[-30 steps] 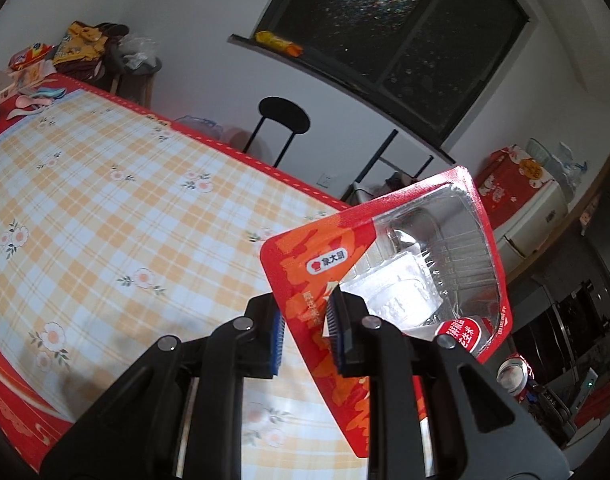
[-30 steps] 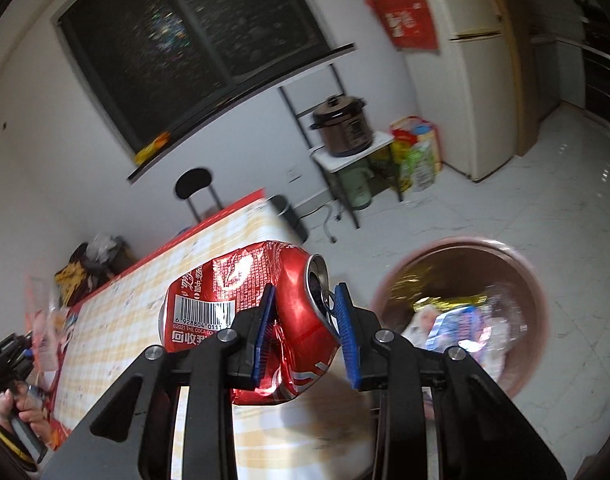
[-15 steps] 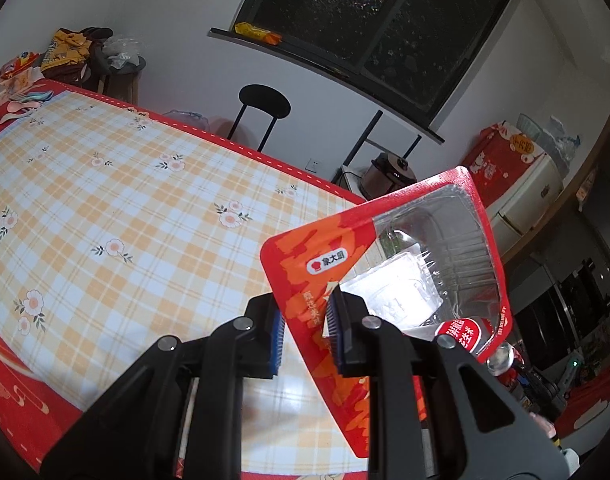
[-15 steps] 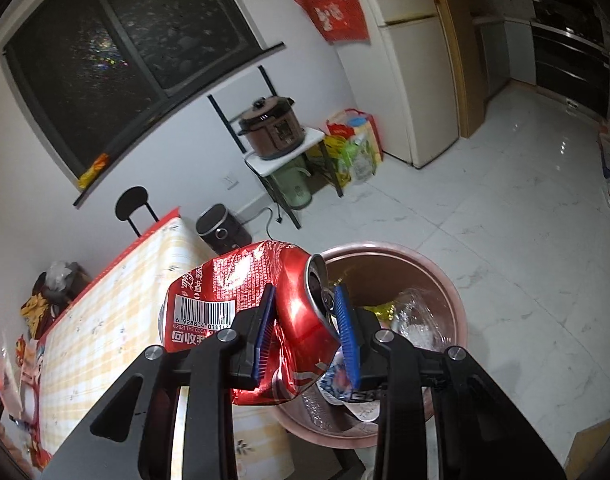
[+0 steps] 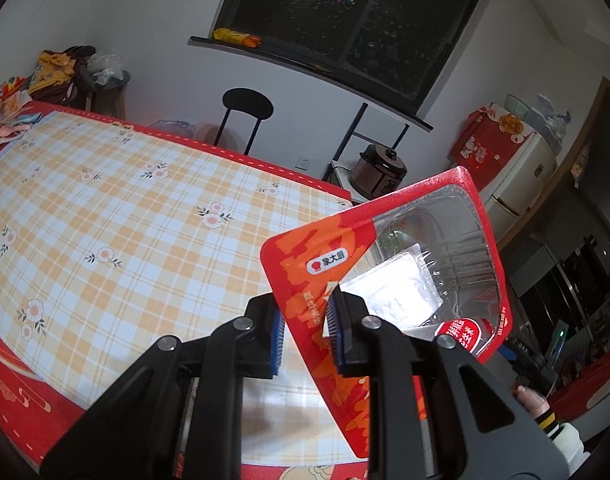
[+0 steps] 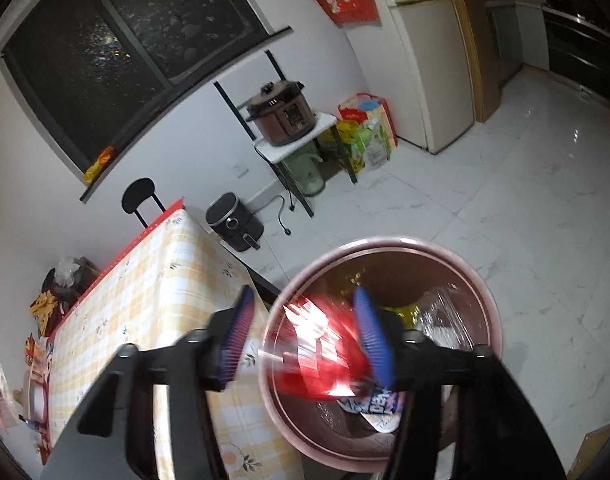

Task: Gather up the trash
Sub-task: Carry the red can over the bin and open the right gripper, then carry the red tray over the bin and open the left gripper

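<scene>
Right gripper [image 6: 305, 336]: jaws have just been opening and stand wide; crushed red can [image 6: 317, 356], blurred, lies loose between them, over the trash bin [image 6: 481, 292] rim beside the table edge [image 6: 209, 280]. Left gripper [image 5: 305, 332]: clamped on red food package [image 5: 381, 276], above the table's edge; open floor [image 6: 525, 208] beyond.

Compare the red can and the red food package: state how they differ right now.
The can is free, a motion-blurred streak between the spread pads of the right gripper, whose jaws have just been opening; the package is sharp and pinched in the left gripper. The can is over the bin; the package is over the table. The can looks opaque; the package has a clear window. Both are red trash.
</scene>
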A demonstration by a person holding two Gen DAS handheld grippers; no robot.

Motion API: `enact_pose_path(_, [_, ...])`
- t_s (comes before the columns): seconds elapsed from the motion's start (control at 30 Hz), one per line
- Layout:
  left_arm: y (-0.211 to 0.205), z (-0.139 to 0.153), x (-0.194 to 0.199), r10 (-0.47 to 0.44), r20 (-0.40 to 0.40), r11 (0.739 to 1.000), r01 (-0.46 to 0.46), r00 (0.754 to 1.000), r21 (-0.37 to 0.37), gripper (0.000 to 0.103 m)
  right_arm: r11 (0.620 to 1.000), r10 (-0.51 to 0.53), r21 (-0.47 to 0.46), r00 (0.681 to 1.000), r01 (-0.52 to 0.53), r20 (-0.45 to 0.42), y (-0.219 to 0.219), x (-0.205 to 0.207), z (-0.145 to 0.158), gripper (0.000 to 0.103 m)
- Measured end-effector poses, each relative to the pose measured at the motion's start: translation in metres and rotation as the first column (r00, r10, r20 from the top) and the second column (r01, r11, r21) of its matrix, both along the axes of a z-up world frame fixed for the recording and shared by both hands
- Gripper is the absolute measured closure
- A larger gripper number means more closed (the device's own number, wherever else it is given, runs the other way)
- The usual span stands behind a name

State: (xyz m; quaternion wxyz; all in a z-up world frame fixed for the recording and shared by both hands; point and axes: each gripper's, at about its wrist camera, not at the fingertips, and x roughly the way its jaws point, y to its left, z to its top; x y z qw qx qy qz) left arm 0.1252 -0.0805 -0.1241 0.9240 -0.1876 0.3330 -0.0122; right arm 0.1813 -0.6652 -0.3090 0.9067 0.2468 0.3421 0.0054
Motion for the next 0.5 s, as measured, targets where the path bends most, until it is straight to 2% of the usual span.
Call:
enact_pose_path(0.17, [-0.018, 0.007, 0.007, -0.057, 0.015, 0.998, 0.057, 0.998, 0.014, 0.081, 0.998, -0.030, -0.046, 0.996, 0.034, 0.078, 0.002, -0.017, 0.036, 0.010])
enact_pose_path(0.23, [-0.028, 0.009, 0.012, -0.087, 0.020, 0.996, 0.086, 0.996, 0.016, 0.081, 0.995, -0.041, -0.090, 0.993, 0.051, 0.110, 0.002, -0.027, 0.054, 0.005])
enact_pose_path(0.5, [-0.086, 0.010, 0.036, -0.242, 0.028, 0.970, 0.242, 0.970, 0.007, 0.081, 0.965, -0.061, -0.244, 0.985, 0.100, 0.160, -0.014, -0.070, 0.102, 0.005])
